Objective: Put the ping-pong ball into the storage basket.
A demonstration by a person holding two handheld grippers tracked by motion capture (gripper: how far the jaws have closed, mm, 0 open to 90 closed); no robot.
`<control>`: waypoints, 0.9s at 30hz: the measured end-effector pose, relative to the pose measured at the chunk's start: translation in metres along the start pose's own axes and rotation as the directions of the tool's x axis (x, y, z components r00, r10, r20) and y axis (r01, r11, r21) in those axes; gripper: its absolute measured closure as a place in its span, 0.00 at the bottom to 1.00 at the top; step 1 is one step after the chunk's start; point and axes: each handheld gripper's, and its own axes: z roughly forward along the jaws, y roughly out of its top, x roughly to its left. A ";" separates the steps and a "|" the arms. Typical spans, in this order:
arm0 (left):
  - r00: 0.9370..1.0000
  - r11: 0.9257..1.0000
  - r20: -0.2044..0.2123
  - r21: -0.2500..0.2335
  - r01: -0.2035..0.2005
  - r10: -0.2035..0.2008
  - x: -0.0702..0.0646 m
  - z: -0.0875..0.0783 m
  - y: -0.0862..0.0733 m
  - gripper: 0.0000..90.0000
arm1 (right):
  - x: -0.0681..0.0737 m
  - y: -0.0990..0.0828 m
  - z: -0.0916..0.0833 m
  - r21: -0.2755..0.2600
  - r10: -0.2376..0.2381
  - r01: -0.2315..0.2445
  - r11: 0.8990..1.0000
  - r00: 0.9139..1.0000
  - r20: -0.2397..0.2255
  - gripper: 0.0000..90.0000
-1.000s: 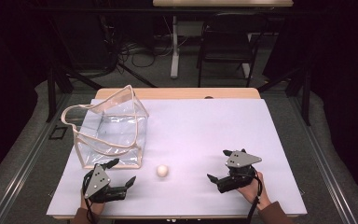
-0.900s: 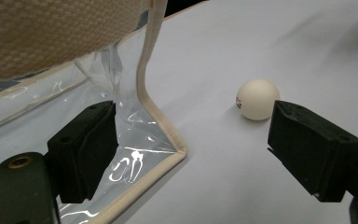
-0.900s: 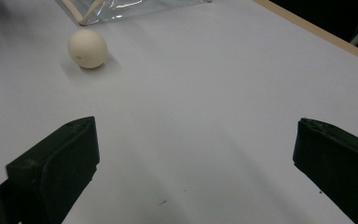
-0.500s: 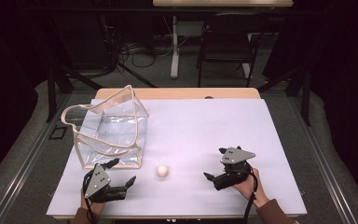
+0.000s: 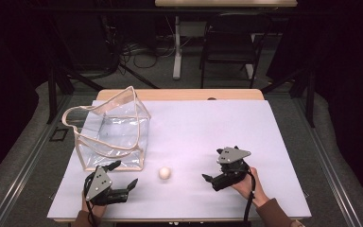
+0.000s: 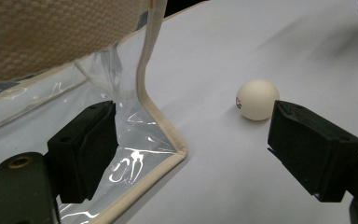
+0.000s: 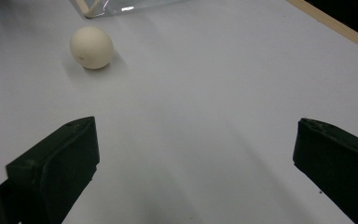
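A small white ball [image 5: 165,173] lies on the white table sheet, just right of a clear plastic bag [image 5: 108,132] with beige trim and handles. My left gripper [image 5: 125,173] rests at the bag's near corner, open, and its jaws point right toward the ball. In the left gripper view the ball [image 6: 257,99] sits just beyond the right jaw, and the bag's corner [image 6: 158,116] runs beside the left jaw. To the right of the ball my right gripper [image 5: 210,182] is open and holds nothing. In the right gripper view the ball [image 7: 91,47] lies ahead at upper left.
The white sheet [image 5: 208,127] covers a wooden table whose far edge [image 5: 179,93] shows behind it. A table edge [image 7: 335,28] crosses the right gripper view at upper right. A chair [image 5: 229,47] and cables stand on the floor beyond.
My right gripper has moved a little to the left, toward the ball. The left gripper, the ball and the bag have stayed put.
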 end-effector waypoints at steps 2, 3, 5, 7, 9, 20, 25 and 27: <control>1.000 1.000 0.000 0.001 0.001 -0.001 0.000 0.000 0.000 0.18 | 0.000 0.002 0.002 0.003 -0.004 0.004 1.000 1.000 -0.005 0.00; 1.000 1.000 0.003 0.000 0.000 0.000 0.000 0.000 0.000 0.18 | 0.000 0.003 0.004 0.005 -0.004 0.004 1.000 1.000 -0.007 0.00; 1.000 1.000 0.000 -0.001 0.001 -0.001 0.000 0.000 0.000 0.18 | -0.001 0.004 0.006 0.010 -0.006 0.006 1.000 1.000 -0.012 0.00; 1.000 1.000 0.002 -0.002 0.001 -0.001 0.000 0.000 0.000 0.18 | -0.001 0.006 0.009 0.016 -0.007 0.007 1.000 1.000 -0.017 0.00; 1.000 1.000 0.002 -0.005 0.003 -0.003 0.000 0.000 0.000 0.18 | -0.001 0.008 0.011 0.019 -0.007 0.008 1.000 1.000 -0.023 0.00; 1.000 1.000 0.001 -0.004 -0.004 0.004 0.000 0.000 0.000 0.18 | 0.000 0.015 0.022 0.032 -0.012 0.014 0.999 0.999 -0.047 0.00; 1.000 1.000 0.001 -0.004 -0.004 0.004 0.000 0.000 0.000 0.18 | 0.000 0.019 0.026 0.038 -0.020 0.022 0.999 0.998 -0.057 0.00; 1.000 1.000 0.002 -0.003 -0.005 0.005 0.000 0.000 0.000 0.18 | 0.001 0.019 0.027 0.037 -0.020 0.022 0.999 0.998 -0.058 0.00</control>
